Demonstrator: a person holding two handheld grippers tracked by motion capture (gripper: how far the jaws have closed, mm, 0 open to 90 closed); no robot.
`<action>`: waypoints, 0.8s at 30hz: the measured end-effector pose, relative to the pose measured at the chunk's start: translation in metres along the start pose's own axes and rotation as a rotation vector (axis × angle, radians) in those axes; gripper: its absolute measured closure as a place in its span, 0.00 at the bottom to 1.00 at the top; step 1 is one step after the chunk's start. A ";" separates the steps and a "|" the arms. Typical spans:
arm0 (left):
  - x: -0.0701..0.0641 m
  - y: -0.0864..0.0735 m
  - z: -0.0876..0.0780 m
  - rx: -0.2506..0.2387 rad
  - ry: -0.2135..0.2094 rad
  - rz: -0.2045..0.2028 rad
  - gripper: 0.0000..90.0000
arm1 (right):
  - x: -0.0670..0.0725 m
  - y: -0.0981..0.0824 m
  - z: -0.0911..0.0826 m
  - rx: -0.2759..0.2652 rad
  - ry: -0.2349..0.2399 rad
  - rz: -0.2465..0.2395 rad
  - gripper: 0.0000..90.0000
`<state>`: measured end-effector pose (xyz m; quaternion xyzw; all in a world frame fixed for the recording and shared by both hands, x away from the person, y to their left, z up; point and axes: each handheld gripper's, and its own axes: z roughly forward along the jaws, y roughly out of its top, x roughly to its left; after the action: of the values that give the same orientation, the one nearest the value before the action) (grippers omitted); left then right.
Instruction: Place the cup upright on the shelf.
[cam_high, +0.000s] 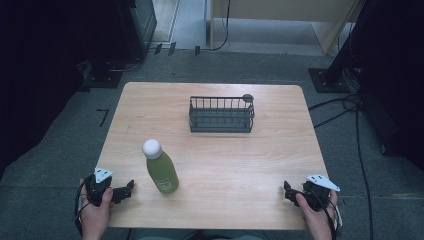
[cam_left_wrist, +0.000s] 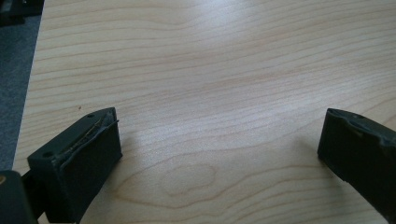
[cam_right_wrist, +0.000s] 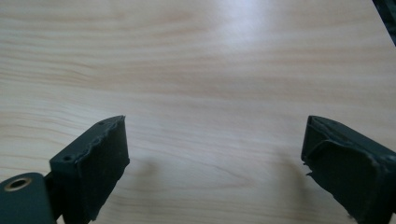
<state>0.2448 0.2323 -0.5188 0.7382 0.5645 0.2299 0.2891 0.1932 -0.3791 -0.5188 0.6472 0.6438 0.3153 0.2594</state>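
— The rack (cam_high: 221, 115)? 
— Mid-tabletop (cam_high: 260, 165), nothing visible inside; bottle (cam_high: 160, 168) upright nearer the left tongs (cam_high: 131, 187).
— Tongs? 
— Left (cam_left_wrist: 219, 140) and right tongs (cam_right_wrist: 215, 144) both gape over bare wood.

1. The green bottle (cam_high: 161, 170) stands upright just beside the left gripper (cam_high: 125, 192), blocking its way rightward.
2. The wire basket (cam_high: 221, 115) sits far back at centre.
3. Bare tabletop (cam_high: 250, 170) lies ahead of the right gripper (cam_high: 288, 192).
4. Both sets of fingers stand wide apart over bare wood.
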 end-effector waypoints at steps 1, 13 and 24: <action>0.000 0.000 0.000 0.000 0.000 0.001 0.00 | 0.005 0.003 -0.003 -0.020 0.016 -0.017 0.06; 0.000 0.000 0.000 0.000 0.000 0.001 0.00 | 0.067 0.033 -0.024 -0.102 0.151 -0.135 0.04; 0.000 0.000 0.000 0.000 0.000 0.001 0.00 | 0.116 0.056 -0.027 -0.139 0.267 -0.204 0.05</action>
<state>0.2448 0.2324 -0.5188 0.7384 0.5643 0.2300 0.2887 0.2074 -0.2676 -0.4510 0.5116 0.7113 0.4142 0.2464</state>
